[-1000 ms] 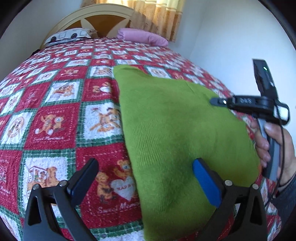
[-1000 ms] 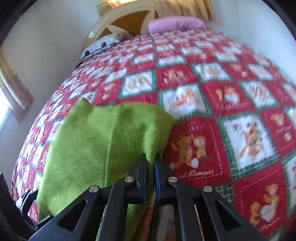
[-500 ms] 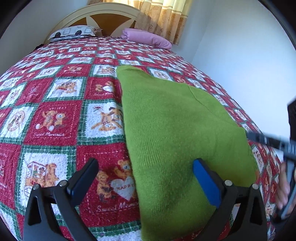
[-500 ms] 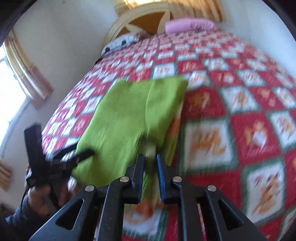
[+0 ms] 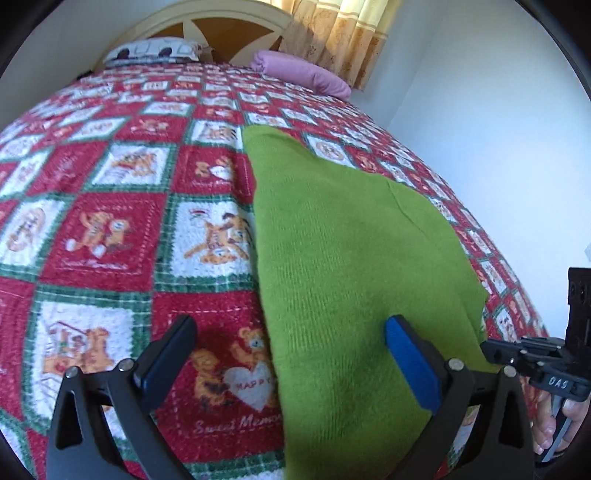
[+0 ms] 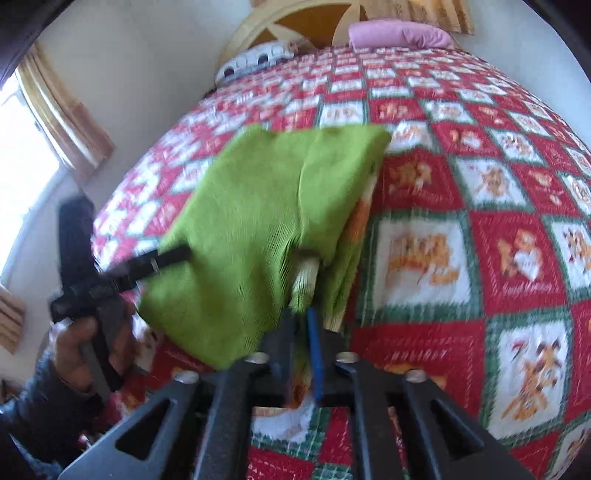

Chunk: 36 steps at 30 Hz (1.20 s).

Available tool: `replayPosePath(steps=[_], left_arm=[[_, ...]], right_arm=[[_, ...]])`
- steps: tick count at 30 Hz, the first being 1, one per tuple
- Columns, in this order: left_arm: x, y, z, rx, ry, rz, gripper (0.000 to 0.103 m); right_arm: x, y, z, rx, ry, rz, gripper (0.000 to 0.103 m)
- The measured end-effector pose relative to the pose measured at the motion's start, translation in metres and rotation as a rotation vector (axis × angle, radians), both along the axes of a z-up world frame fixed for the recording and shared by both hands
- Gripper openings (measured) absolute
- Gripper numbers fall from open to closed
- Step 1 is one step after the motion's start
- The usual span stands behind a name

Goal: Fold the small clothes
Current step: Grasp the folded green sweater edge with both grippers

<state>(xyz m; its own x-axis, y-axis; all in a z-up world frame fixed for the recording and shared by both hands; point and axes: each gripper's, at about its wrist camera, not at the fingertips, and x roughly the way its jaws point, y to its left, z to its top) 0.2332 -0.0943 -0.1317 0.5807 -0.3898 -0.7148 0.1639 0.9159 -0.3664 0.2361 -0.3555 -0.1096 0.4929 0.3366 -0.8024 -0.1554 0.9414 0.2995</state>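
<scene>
A green knitted garment (image 5: 343, 266) lies folded on the red patchwork bedspread (image 5: 110, 229). My left gripper (image 5: 291, 350) is open just above its near left edge, one finger over the bedspread and one over the cloth. My right gripper (image 6: 301, 325) is shut on the garment's near edge (image 6: 303, 284) and lifts that bunched part. The garment fills the middle left of the right wrist view (image 6: 258, 206). The right gripper also shows at the lower right of the left wrist view (image 5: 532, 354), and the left gripper at the left of the right wrist view (image 6: 162, 260).
The bed's wooden headboard (image 5: 221, 26), a pink pillow (image 5: 303, 72) and a patterned pillow (image 5: 155, 50) are at the far end. A white wall (image 5: 498, 110) runs along the bed's right side. A curtained window (image 6: 44, 110) is at the left.
My right gripper has pulled back toward the near bed edge with the garment's edge in it. My left gripper has stayed open in the same place.
</scene>
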Motion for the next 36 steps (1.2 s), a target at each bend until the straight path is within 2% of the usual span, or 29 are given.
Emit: replayPosePath(steps=[2,4,7,10,13,18,21,24,27,36], left_arm=[[0.000,-0.001,-0.002,-0.007,0.004,-0.023,0.103],[-0.001,-0.001,-0.003,-0.014,0.000,-0.033,0.103],[-0.002,-0.002,-0.003,-0.021,-0.004,-0.040,0.103],[-0.003,-0.006,-0.003,-0.016,-0.011,-0.055,0.099],[-0.003,-0.011,-0.002,0.000,-0.015,-0.066,0.099],[-0.002,-0.011,-0.004,-0.005,-0.013,-0.072,0.099],[-0.001,-0.013,-0.004,-0.010,-0.013,-0.078,0.099],[0.000,-0.016,-0.004,-0.005,-0.012,-0.087,0.098],[0.000,-0.017,-0.004,-0.005,-0.010,-0.094,0.097],[0.000,-0.024,-0.004,-0.029,0.002,-0.128,0.084]], right_arm=[[0.012,-0.017,0.009,0.043,-0.047,-0.057,0.065],[0.031,-0.031,0.011,0.102,-0.073,-0.099,0.065],[0.061,-0.040,0.001,0.161,-0.062,-0.131,0.065],[0.097,-0.048,-0.022,0.213,-0.012,-0.150,0.065],[0.121,-0.056,-0.042,0.251,0.020,-0.178,0.061],[0.142,-0.060,-0.050,0.358,0.048,-0.154,0.045],[0.149,-0.050,-0.052,0.338,0.049,-0.126,0.045],[0.155,-0.047,-0.055,0.377,0.052,-0.115,0.045],[0.161,-0.044,-0.059,0.371,0.061,-0.119,0.044],[0.170,-0.035,-0.060,0.368,0.065,-0.122,0.035]])
